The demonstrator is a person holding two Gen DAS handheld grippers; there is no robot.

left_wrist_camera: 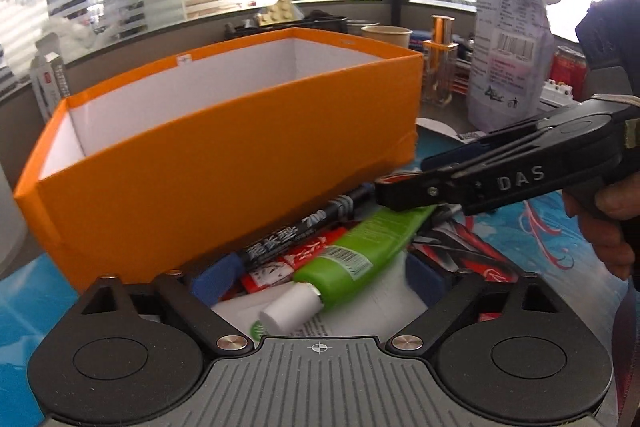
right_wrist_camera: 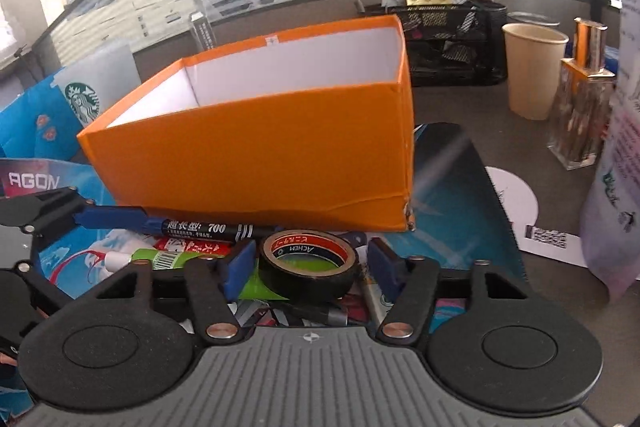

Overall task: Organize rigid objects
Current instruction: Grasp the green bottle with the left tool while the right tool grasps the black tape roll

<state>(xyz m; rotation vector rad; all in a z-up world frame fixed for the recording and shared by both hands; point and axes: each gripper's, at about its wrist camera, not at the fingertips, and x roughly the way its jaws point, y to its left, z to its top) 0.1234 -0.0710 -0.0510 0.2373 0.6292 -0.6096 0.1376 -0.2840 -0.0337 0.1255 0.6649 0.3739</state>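
Right tongs [right_wrist_camera: 312, 263] apart around tape roll [right_wrist_camera: 307, 263]; left tongs [left_wrist_camera: 320, 279] apart over green tube [left_wrist_camera: 360, 259]; squeeze tape squarely, then lift into orange box [right_wrist_camera: 260, 163].

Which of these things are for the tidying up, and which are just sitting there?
For tidying: orange box, black tape roll, marker pen, green tube, red packet.

Just sitting there: paper cup, mesh organizer, glass bottle, white pouch, red can.
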